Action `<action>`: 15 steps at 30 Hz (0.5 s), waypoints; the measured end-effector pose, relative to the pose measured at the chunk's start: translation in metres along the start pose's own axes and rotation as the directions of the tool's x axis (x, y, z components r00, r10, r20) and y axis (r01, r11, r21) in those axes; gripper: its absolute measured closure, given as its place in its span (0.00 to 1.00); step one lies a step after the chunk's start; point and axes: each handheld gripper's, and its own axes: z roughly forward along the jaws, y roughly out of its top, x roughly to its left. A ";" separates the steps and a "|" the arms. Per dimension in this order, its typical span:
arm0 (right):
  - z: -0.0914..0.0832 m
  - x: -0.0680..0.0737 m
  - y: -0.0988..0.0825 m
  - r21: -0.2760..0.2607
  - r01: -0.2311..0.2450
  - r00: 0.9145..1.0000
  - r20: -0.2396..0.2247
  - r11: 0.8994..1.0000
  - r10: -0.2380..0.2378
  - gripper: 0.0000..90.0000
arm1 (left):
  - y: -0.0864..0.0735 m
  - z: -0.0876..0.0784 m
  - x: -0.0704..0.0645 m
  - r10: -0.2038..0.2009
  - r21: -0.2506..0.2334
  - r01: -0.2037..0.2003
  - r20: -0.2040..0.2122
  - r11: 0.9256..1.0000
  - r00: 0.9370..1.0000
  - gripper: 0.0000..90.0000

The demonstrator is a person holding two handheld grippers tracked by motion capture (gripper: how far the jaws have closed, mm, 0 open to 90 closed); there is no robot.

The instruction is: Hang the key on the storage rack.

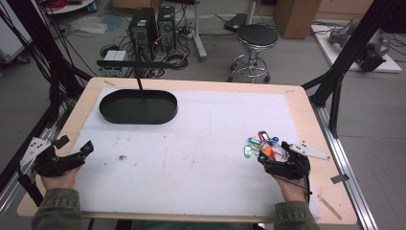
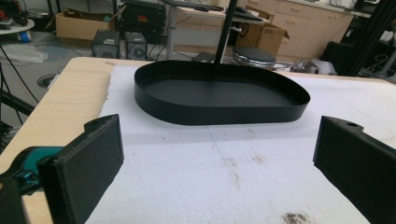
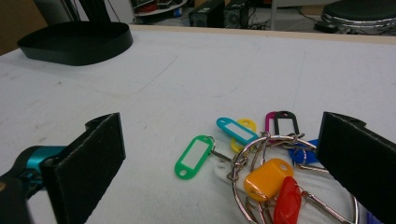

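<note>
Nothing looked done yet: both grippers, the left gripper (image 1: pixel 72 149) and right gripper (image 3: pixel 219 163), stood apart and empty, the keyring (image 3: pixel 261 175) lay ungrasped, and the tray (image 1: pixel 138 106) held nothing.

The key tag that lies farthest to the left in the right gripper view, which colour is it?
The key tag is green with a white label window, shown best in the right gripper view.

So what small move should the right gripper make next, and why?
Probably ease the right gripper forward and down a little. Its jaws stand open, the key tags lie on the mat between them, nearer the right jaw, not gripped. The tray is empty.
</note>
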 end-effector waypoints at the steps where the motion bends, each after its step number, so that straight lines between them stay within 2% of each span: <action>1: 0.000 0.001 0.001 0.005 -0.003 1.000 0.004 1.000 0.003 0.01 | 0.000 0.000 0.000 0.000 0.001 0.000 0.000 1.000 1.000 0.02; 11: 0.004 0.002 0.006 0.022 0.001 1.000 0.016 1.000 -0.001 0.01 | 0.000 0.000 0.001 -0.004 0.003 0.004 0.003 1.000 1.000 0.02; 15: 0.009 0.000 0.010 0.055 0.000 1.000 0.021 0.998 -0.001 0.00 | 0.000 0.000 0.000 -0.003 0.000 0.003 0.001 1.000 1.000 0.02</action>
